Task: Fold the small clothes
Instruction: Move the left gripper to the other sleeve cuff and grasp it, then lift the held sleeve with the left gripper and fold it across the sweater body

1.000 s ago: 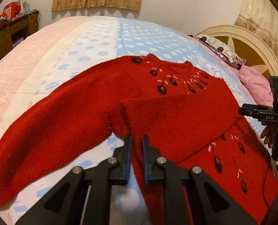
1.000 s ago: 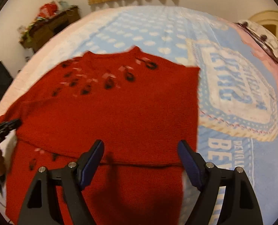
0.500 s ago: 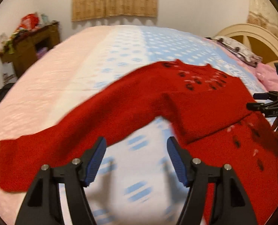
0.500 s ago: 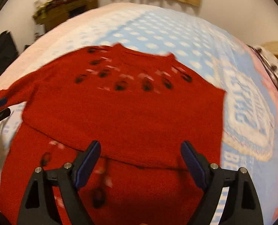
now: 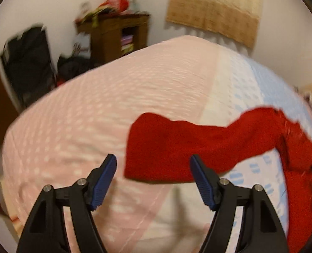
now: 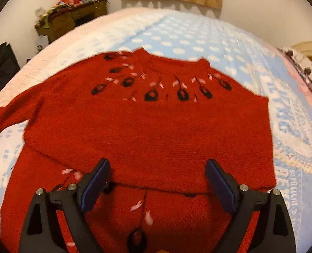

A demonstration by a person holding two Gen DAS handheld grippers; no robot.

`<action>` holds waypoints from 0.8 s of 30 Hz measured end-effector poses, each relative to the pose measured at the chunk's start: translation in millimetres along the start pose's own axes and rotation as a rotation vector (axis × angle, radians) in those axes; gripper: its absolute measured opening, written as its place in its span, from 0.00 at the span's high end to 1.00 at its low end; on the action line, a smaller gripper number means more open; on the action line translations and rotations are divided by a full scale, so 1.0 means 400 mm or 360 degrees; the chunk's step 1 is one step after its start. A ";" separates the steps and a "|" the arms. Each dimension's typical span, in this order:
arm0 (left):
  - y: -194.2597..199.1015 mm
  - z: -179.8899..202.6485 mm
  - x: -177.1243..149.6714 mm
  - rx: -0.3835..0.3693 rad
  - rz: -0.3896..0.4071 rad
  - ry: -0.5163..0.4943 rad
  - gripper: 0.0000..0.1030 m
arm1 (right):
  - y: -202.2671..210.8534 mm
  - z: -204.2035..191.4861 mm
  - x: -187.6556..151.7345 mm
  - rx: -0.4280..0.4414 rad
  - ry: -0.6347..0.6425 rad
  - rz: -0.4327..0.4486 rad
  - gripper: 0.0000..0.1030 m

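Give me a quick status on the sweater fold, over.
Left gripper and right gripper: jaws opening, nothing held. Red sweater flat on bed, one sleeve folded across, other sleeve still out. Nothing in the way.

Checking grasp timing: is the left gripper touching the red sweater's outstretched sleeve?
Apart. In the left wrist view the left gripper has its jaws opening with nothing pinched; the sleeve of the red sweater lies on the bed beyond the fingertips.

The left claw (image 5: 153,179) is matte black plastic with triangular cut-outs, silver round screws at its joints and ribbed dark-blue finger pads (image 5: 104,180). The right claw (image 6: 157,184) looks identical, blue pads (image 6: 219,186) included.
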State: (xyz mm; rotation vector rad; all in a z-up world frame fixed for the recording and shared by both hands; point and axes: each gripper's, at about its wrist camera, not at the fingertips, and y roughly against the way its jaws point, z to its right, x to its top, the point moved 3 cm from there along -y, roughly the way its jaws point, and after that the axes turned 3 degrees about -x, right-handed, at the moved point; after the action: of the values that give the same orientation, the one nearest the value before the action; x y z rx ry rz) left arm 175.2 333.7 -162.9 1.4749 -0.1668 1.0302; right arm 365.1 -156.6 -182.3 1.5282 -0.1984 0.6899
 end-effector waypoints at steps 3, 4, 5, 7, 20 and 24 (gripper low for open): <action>-0.008 -0.016 -0.017 -0.0077 -0.0032 0.0156 0.28 | 0.039 -0.035 -0.013 0.0005 0.0074 0.0065 0.10; -0.008 -0.011 -0.025 -0.0103 -0.0035 0.0185 0.28 | 0.048 -0.041 -0.018 0.0009 0.0090 0.0074 0.10; -0.007 0.001 -0.037 -0.0127 -0.0041 0.0195 0.28 | 0.057 -0.049 -0.022 0.0015 0.0106 0.0085 0.10; -0.001 0.031 -0.057 -0.0195 -0.0055 0.0213 0.28 | 0.074 -0.068 -0.031 0.0013 0.0144 0.0110 0.10; -0.117 0.036 -0.024 -0.0286 -0.0109 0.0389 0.29 | 0.124 -0.104 -0.061 0.0007 0.0234 0.0195 0.10; -0.133 0.016 -0.009 -0.0268 -0.0052 0.0466 0.35 | 0.138 -0.104 -0.068 0.0022 0.0240 0.0229 0.10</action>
State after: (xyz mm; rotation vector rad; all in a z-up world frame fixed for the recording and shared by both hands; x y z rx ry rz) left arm 210.8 338.4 -203.1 1.1577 -0.0188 1.1635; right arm 302.2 -130.5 -152.9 1.4782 -0.1909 0.9186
